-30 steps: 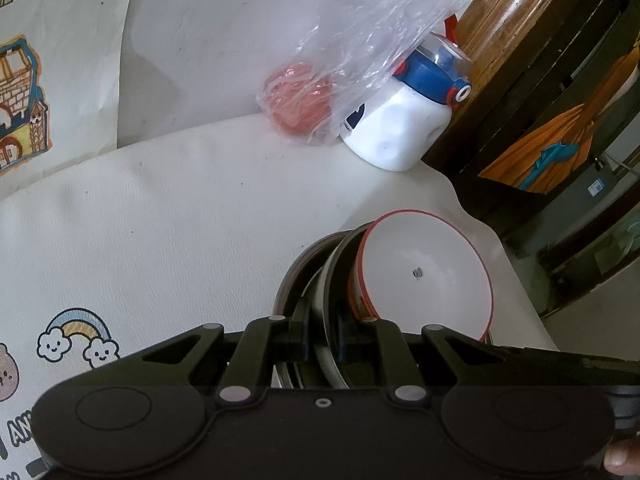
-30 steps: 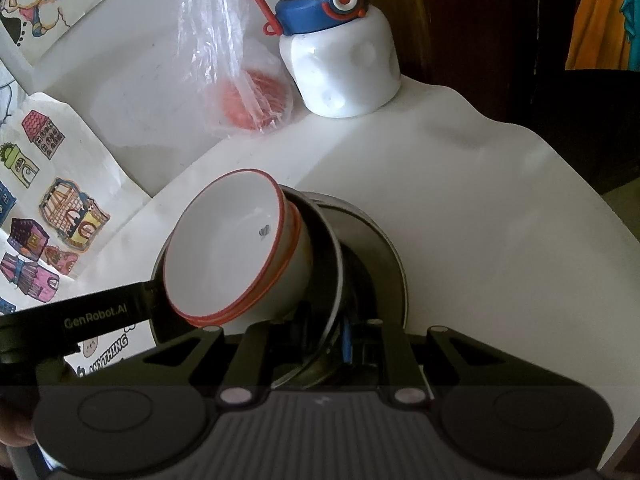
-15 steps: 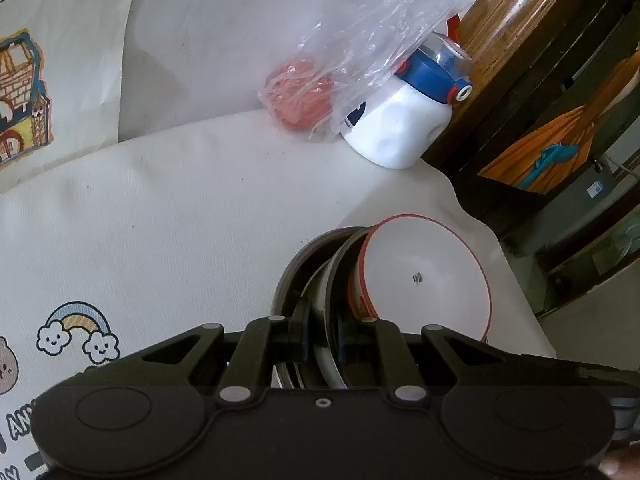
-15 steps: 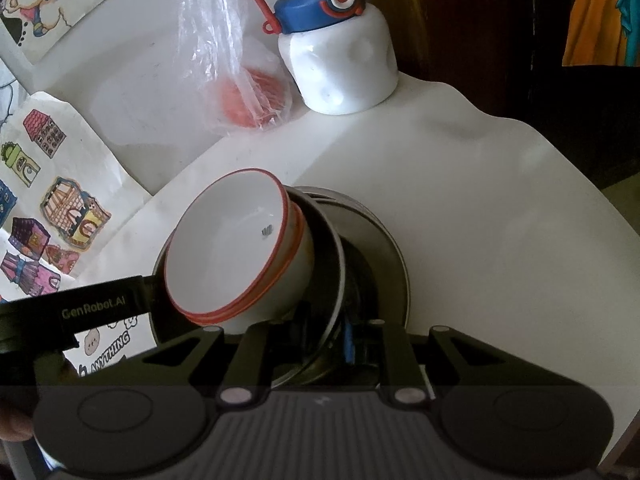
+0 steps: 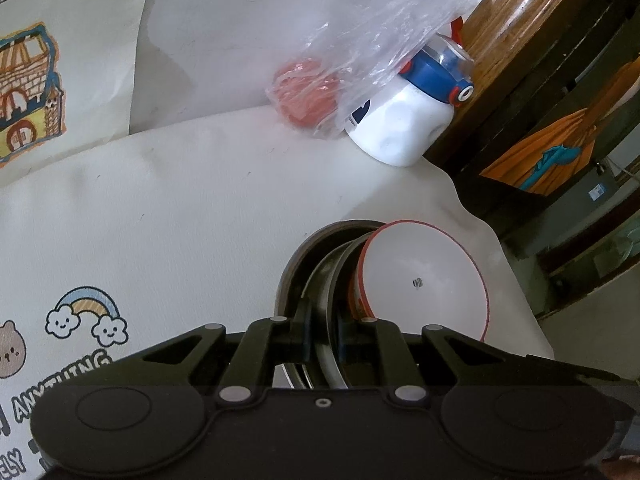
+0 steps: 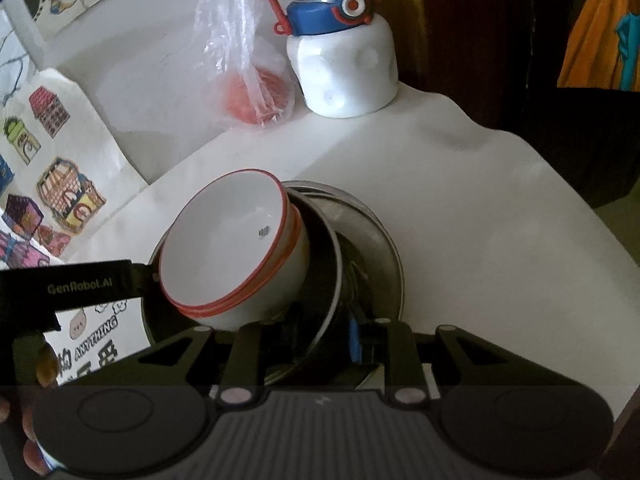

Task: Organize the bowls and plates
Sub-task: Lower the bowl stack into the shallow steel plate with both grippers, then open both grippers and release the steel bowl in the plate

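Both my jaws pinch the tilted dishes, frame centre.
Left gripper [image 5: 322,334] and right gripper [image 6: 320,336] clamp steel plates [image 6: 384,248] (white bowls [image 6: 232,248] nested inside).

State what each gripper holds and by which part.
Left gripper: shut on the rim of the inner steel plate carrying the red-rimmed white bowls. Right gripper: jaws straddle the plates' near rims; which plate cannot be told.

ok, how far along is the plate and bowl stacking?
Mostly gathered, not set down. Done: two red-rimmed white bowls are nested and sit tilted in a dark dish with a steel plate behind it. In hand: the left tool and right tool each clamp an edge of that stack. Left: level it and rest it on the white table. No other dishes show.
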Motion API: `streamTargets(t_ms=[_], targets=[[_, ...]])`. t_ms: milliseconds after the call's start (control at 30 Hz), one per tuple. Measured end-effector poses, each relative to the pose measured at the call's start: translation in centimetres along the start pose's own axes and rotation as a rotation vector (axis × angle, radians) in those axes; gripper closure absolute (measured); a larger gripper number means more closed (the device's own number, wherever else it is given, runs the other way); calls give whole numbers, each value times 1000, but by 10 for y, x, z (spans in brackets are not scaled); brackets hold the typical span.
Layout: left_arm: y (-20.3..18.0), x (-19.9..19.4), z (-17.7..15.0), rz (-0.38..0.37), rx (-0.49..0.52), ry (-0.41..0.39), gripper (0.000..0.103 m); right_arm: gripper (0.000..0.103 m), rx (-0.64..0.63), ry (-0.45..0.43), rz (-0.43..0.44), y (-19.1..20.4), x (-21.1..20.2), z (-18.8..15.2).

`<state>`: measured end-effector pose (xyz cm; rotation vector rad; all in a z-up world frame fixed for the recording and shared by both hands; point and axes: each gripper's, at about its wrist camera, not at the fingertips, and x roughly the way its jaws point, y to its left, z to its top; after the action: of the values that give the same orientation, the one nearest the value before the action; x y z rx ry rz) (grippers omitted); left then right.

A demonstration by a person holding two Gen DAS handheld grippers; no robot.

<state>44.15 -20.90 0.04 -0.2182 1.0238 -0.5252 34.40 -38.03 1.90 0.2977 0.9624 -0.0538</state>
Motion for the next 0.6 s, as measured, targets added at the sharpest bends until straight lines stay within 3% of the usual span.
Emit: streamTargets(t_ms=[400, 467, 600], targets=[[1, -3, -2, 1, -2, -11, 91, 75, -43, -14, -41, 4, -5, -1], [0, -8, -2, 31, 15, -48, 82, 71, -46, -22, -47, 4, -7, -1], [2, -14, 0, 38, 16, -73, 77, 66, -61, -32, -62, 3, -9, 0]])
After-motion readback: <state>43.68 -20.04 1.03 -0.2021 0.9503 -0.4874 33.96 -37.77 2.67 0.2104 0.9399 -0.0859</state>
